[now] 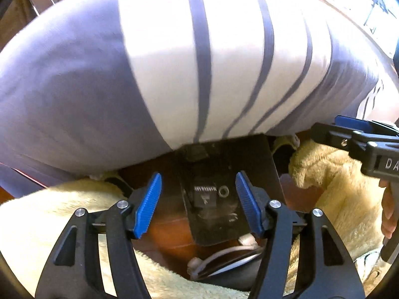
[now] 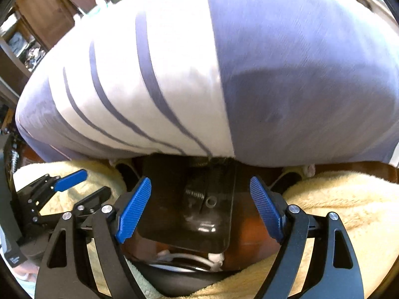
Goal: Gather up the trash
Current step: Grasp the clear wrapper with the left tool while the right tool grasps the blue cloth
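Observation:
A big puffed cushion [image 1: 174, 62], white with lavender stripes and lavender sides, fills the upper part of both wrist views [image 2: 224, 74]. Under its lower edge lies a black flat plate [image 1: 224, 199] with a small spring and a round hole, seen again in the right wrist view [image 2: 199, 214]. My left gripper [image 1: 198, 191] hangs open above that plate with nothing between its blue pads. My right gripper [image 2: 200, 196] is open too, wider, and holds nothing. Each gripper shows in the other's view: the right one [image 1: 354, 129] and the left one [image 2: 72, 182]. No loose trash is visible.
Cream fluffy fabric [image 1: 62, 224] lies on both sides of the plate [image 2: 336, 211]. A white cord [image 1: 224, 251] and a dark rounded object sit near the bottom. Brown wooden floor shows between them. Wooden furniture [image 2: 37, 5] stands at the back left. A hand [image 1: 389, 214] holds the right gripper.

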The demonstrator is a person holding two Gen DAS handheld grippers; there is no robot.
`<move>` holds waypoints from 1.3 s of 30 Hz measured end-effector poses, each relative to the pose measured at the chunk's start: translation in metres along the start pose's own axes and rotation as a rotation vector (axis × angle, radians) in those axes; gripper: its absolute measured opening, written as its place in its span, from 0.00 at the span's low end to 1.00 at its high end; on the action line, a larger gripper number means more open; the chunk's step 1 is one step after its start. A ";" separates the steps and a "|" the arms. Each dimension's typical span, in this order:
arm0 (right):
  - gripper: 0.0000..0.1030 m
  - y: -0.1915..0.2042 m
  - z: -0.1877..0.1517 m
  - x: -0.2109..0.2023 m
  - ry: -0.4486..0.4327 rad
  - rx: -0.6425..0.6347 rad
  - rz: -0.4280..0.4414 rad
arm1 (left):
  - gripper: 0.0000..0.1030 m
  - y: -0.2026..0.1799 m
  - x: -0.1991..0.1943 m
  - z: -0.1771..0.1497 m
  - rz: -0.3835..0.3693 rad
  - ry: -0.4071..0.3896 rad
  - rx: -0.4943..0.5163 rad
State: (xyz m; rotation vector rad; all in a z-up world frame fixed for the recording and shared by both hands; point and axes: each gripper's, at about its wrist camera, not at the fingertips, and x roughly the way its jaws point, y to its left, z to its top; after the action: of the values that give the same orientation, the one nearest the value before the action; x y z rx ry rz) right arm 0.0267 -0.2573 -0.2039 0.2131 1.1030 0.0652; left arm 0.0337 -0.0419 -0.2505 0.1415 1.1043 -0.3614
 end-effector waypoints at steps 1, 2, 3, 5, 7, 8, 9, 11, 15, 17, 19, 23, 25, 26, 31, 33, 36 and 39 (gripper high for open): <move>0.80 -0.001 0.002 -0.005 -0.017 -0.002 -0.006 | 0.59 0.001 -0.005 0.002 0.006 -0.015 -0.001; 0.80 -0.002 0.005 -0.014 -0.045 -0.005 -0.016 | 0.60 0.004 -0.015 0.005 0.018 -0.041 -0.003; 0.80 -0.003 0.008 -0.020 -0.065 -0.007 -0.023 | 0.60 0.007 -0.019 0.007 0.025 -0.056 -0.003; 0.80 -0.005 0.016 -0.036 -0.114 -0.012 -0.038 | 0.61 0.010 -0.035 0.014 0.042 -0.105 0.001; 0.80 -0.007 0.027 -0.049 -0.165 -0.014 -0.050 | 0.62 0.012 -0.050 0.023 0.056 -0.150 0.000; 0.80 -0.009 0.031 -0.053 -0.183 -0.014 -0.049 | 0.62 0.012 -0.055 0.027 0.061 -0.166 -0.001; 0.80 -0.009 0.037 -0.056 -0.200 -0.015 -0.045 | 0.63 0.014 -0.061 0.032 0.068 -0.187 -0.002; 0.80 -0.008 0.047 -0.061 -0.234 -0.025 -0.045 | 0.63 0.021 -0.069 0.043 0.081 -0.220 -0.006; 0.80 0.002 0.069 -0.065 -0.290 -0.064 -0.056 | 0.63 0.032 -0.078 0.069 0.104 -0.270 -0.031; 0.80 0.006 0.080 -0.064 -0.314 -0.070 -0.030 | 0.63 0.037 -0.078 0.082 0.107 -0.285 -0.044; 0.80 0.011 0.089 -0.062 -0.335 -0.071 -0.012 | 0.63 0.041 -0.078 0.094 0.110 -0.300 -0.052; 0.80 0.017 0.110 -0.057 -0.379 -0.076 -0.011 | 0.63 0.047 -0.076 0.118 0.108 -0.317 -0.061; 0.79 0.019 0.123 -0.052 -0.385 -0.068 -0.001 | 0.63 0.050 -0.073 0.126 0.106 -0.323 -0.064; 0.79 0.020 0.130 -0.049 -0.385 -0.065 0.001 | 0.63 0.051 -0.071 0.128 0.105 -0.325 -0.066; 0.79 0.029 0.154 -0.037 -0.388 -0.093 -0.019 | 0.62 0.056 -0.061 0.149 0.094 -0.329 -0.078; 0.79 0.032 0.164 -0.032 -0.384 -0.102 -0.012 | 0.62 0.059 -0.059 0.156 0.094 -0.331 -0.081; 0.79 0.034 0.175 -0.028 -0.383 -0.112 -0.024 | 0.61 0.065 -0.059 0.164 0.088 -0.345 -0.081; 0.79 0.035 0.185 -0.021 -0.376 -0.118 -0.044 | 0.51 0.068 -0.058 0.172 0.083 -0.350 -0.083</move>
State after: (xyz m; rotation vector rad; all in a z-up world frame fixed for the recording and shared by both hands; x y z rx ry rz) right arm 0.1841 -0.2519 -0.0977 0.0899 0.7263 0.0478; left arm 0.1805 -0.0158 -0.1266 0.0474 0.7639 -0.2539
